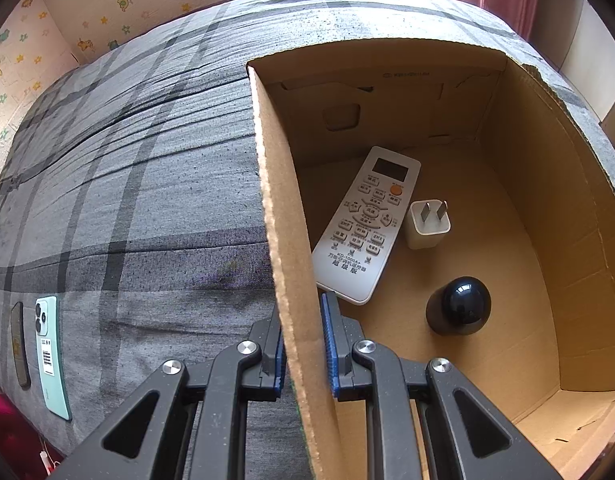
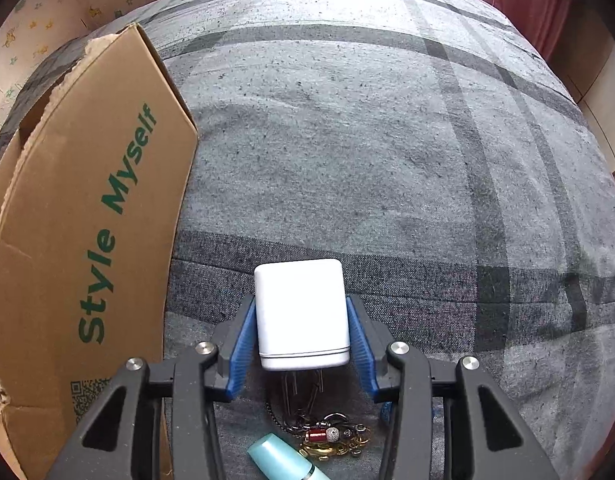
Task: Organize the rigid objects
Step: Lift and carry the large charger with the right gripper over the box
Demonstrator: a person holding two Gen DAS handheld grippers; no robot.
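Sitting on the bed (image 2: pixel 387 160) between the pads of the right hand-held gripper (image 2: pixel 303 344), the white charger (image 2: pixel 301 312) is pinched across its width; the box (image 2: pixel 87 220), clamped by the left hand-held gripper (image 1: pixel 303 352), lies leftward.

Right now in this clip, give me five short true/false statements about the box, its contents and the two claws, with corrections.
1. The left claw is clamped on the wall of the cardboard box. True.
2. The box holds only a remote control. False: the remote control, a small white plug adapter and a dark round-topped object lie inside.
3. A white charger block sits between the blue pads of the right claw. True.
4. Two phones lie inside the box. False: the mint-green phone and a dark phone lie on the grey plaid cover, outside it.
5. The box's outer wall is blank. False: it reads "Style Myself" in green.
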